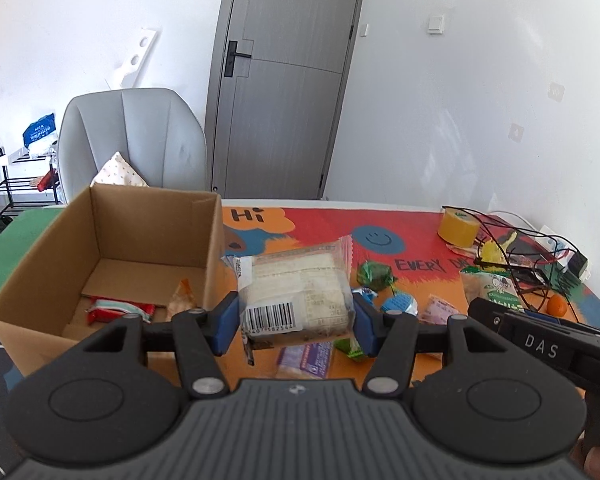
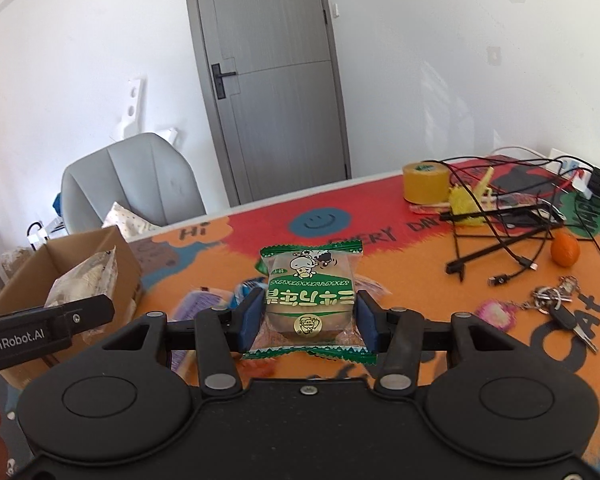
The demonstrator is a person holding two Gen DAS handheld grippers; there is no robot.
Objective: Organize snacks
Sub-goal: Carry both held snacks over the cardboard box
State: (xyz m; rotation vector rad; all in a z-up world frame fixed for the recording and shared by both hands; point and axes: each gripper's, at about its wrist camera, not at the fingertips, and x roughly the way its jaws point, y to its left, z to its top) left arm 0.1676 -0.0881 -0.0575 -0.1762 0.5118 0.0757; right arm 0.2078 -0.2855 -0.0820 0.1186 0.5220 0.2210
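An open brown cardboard box point(image 1: 100, 256) stands left on the bench point(image 1: 308, 224). The left hand-held gripper point(image 1: 296, 316) pinches a clear-wrapped pale cake packet point(image 1: 296, 288), hiding wrappers beneath. The right hand-held gripper point(image 2: 306, 320) pinches a green-trimmed pastry packet point(image 2: 310, 296).
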